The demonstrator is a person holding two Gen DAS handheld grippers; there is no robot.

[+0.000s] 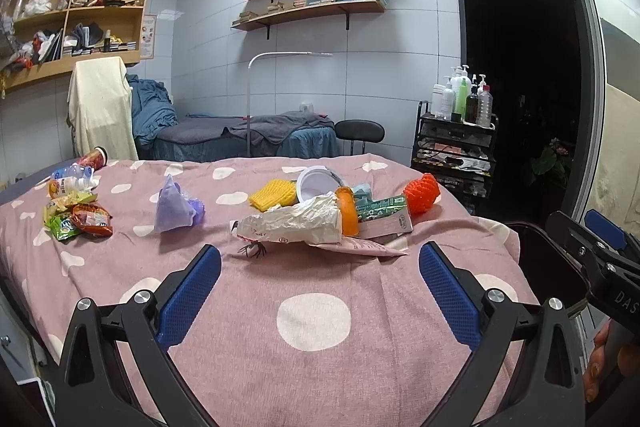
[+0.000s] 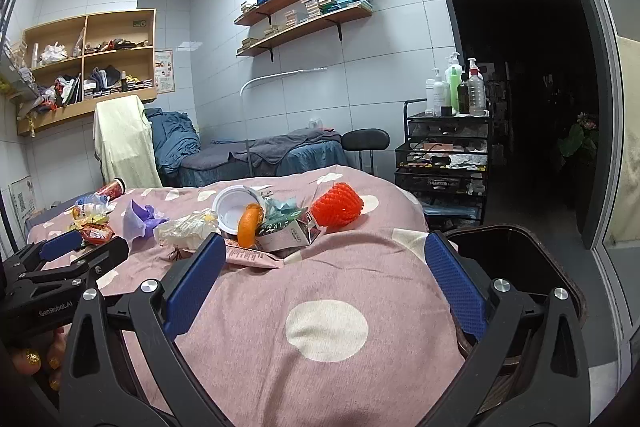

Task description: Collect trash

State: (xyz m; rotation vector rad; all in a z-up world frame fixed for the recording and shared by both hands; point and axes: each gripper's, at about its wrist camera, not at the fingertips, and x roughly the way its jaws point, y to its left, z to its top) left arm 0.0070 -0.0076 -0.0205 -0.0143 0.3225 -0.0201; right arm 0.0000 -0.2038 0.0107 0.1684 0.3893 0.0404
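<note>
Trash lies on a pink bed cover with white spots. A crumpled white paper bag, an orange peel, a white cup, a yellow foam net, a green and pink carton and a red foam net form a pile. A purple bag lies left of it, with snack wrappers and a plastic bottle farther left. My left gripper is open and empty, short of the pile. My right gripper is open and empty. A dark bin stands at the bed's right edge.
A red can lies at the far left of the bed. A black cart with bottles and a black stool stand behind the bed. A second bed with blue covers is against the wall. A dark doorway is at the right.
</note>
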